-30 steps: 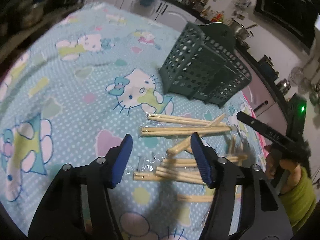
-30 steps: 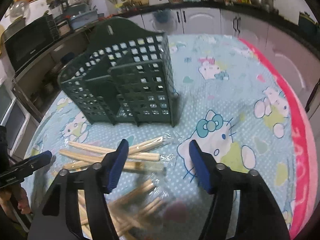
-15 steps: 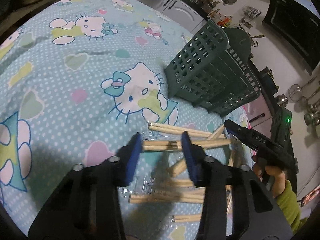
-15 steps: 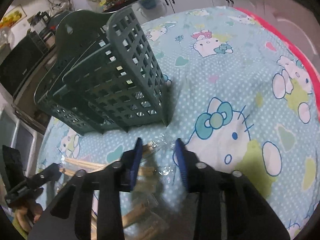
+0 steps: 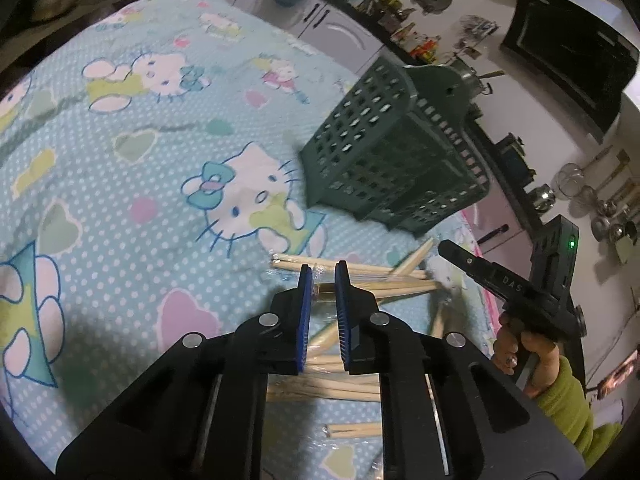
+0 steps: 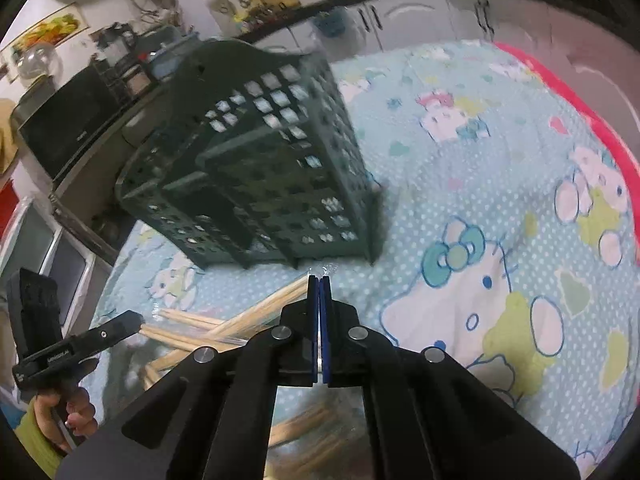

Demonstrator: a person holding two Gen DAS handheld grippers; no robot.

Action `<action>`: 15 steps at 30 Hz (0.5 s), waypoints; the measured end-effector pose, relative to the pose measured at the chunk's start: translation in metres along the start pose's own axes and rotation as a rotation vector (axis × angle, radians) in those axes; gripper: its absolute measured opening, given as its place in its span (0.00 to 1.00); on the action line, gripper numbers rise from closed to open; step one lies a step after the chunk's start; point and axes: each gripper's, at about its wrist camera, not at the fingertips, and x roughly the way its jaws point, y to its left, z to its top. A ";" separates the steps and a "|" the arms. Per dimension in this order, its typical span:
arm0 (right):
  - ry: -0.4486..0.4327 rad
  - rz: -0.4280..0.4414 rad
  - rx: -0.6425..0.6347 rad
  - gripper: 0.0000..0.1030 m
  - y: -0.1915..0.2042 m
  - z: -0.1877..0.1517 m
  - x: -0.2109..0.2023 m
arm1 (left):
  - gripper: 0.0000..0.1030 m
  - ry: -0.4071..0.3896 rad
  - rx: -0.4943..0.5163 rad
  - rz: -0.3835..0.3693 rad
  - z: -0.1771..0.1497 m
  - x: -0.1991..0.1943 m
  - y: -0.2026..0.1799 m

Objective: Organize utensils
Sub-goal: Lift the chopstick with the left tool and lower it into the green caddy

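Several pairs of wooden chopsticks in clear plastic wrappers [image 5: 360, 284] lie scattered on the Hello Kitty cloth, just in front of a dark green slotted utensil caddy [image 5: 396, 160]. My left gripper [image 5: 320, 280] is shut on one end of a wrapped chopstick pair. My right gripper [image 6: 319, 280] is shut on the clear wrapper at the other end of that pile [image 6: 256, 312], close to the foot of the caddy [image 6: 256, 168]. Each gripper shows in the other's view: the right one at the right edge [image 5: 444, 246], the left one at the left edge [image 6: 138, 320].
The light blue Hello Kitty cloth [image 5: 160, 160] covers the table, with a pink edge on the right [image 6: 580, 108]. Kitchen cabinets and counters with pots and bottles stand behind [image 5: 332, 36]. More wrapped chopsticks lie under my left gripper [image 5: 352, 428].
Both grippers moved down and forward to the chopstick pile and closed from wide open. The left one closed on a chopstick pair, the right one on the wrapper end.
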 end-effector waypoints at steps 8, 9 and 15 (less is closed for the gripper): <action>-0.095 0.042 -0.142 0.01 0.036 0.011 -0.035 | 0.04 -0.065 0.110 -0.031 0.013 -0.025 -0.035; -0.109 0.051 -0.165 0.01 0.042 0.013 -0.041 | 0.04 -0.072 0.132 -0.031 0.015 -0.028 -0.041; -0.148 0.069 -0.237 0.01 0.064 0.019 -0.059 | 0.03 -0.099 0.203 -0.047 0.023 -0.037 -0.070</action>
